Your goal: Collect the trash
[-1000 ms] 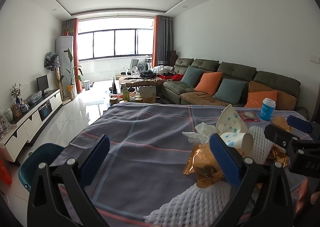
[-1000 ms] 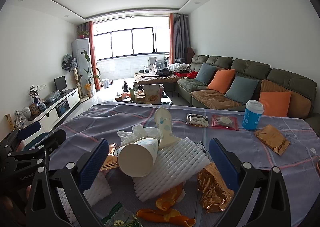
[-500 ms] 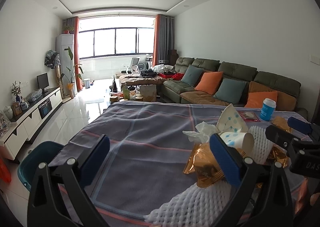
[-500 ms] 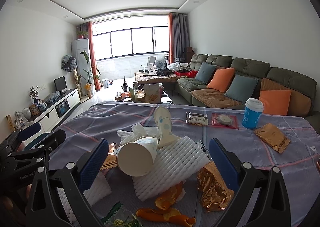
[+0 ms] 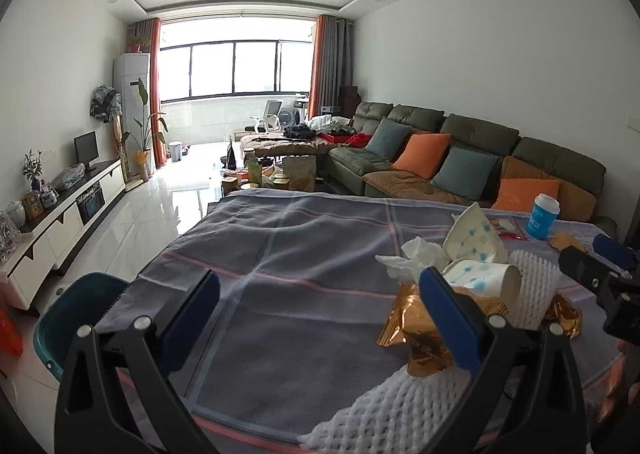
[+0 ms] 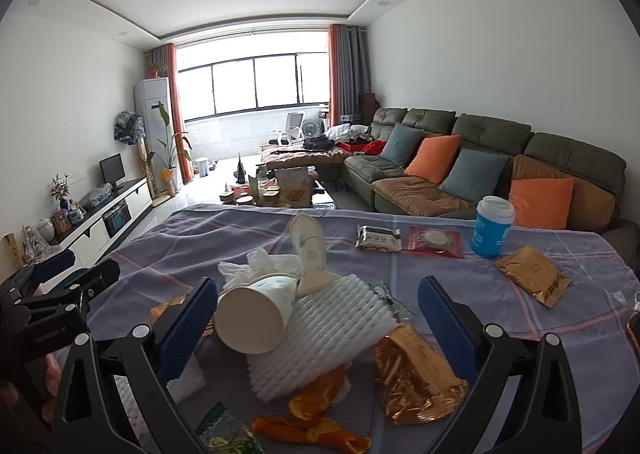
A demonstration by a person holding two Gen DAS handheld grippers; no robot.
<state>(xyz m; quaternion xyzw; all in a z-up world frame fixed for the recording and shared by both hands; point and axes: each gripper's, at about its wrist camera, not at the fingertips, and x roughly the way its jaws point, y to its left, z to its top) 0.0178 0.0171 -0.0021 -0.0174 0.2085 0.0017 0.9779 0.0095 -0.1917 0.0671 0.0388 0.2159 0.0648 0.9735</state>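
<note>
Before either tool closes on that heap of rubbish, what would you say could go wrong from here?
1. The paper cup lies on its side atop the white foam netting; nudged, it may roll off the pile.
2. The orange peel sits loose by the near table edge and might be swept off.
3. The right tool is open around several items, so it may catch netting and cup together. The blue lidded cup stands upright apart; it may not be trash.

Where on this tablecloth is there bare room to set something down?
Bare tablecloth spans the left half, from the far edge to the left tool. Crowded at right: tissue, paper cup, foam netting, gold wrapper, orange peels.
</note>
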